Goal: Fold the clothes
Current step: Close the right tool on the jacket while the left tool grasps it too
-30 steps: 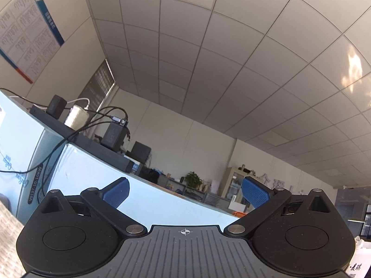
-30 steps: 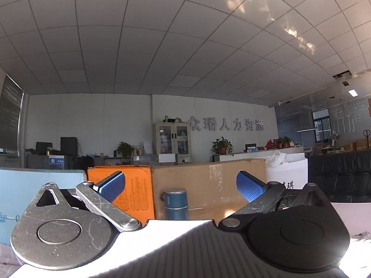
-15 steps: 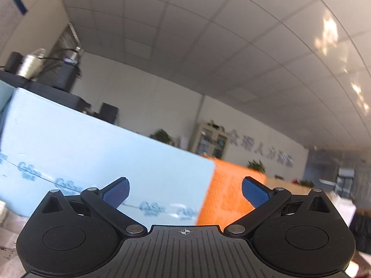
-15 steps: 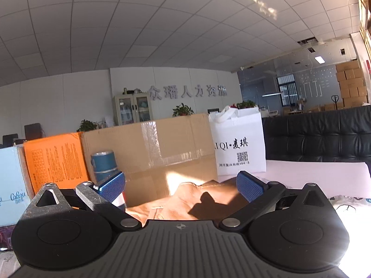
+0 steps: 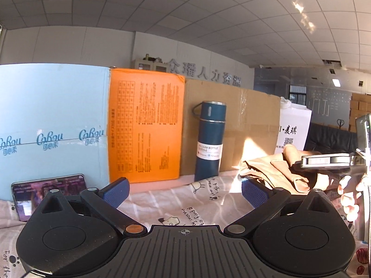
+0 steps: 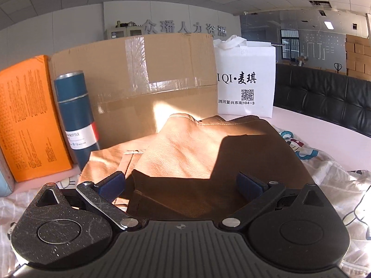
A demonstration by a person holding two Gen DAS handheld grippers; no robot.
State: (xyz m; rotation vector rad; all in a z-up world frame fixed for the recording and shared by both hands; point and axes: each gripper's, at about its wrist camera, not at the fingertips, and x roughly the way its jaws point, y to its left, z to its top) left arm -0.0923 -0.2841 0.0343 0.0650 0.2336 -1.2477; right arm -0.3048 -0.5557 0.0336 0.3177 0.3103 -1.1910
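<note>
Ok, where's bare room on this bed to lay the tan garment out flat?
The printed sheet lies bare between the phone and the tan garment, in front of the orange box. Right of the garment, the pink surface before the black sofa is free. The back is crowded: blue vacuum bottle, cardboard box, white bag.

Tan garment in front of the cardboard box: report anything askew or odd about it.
The tan garment lies rumpled and unfolded on the printed sheet, layers overlapping at angles, one corner bunched up toward the cardboard box. No damage or spill shows. Both the left hand-held gripper and the right hand-held gripper are open, gripping nothing.
</note>
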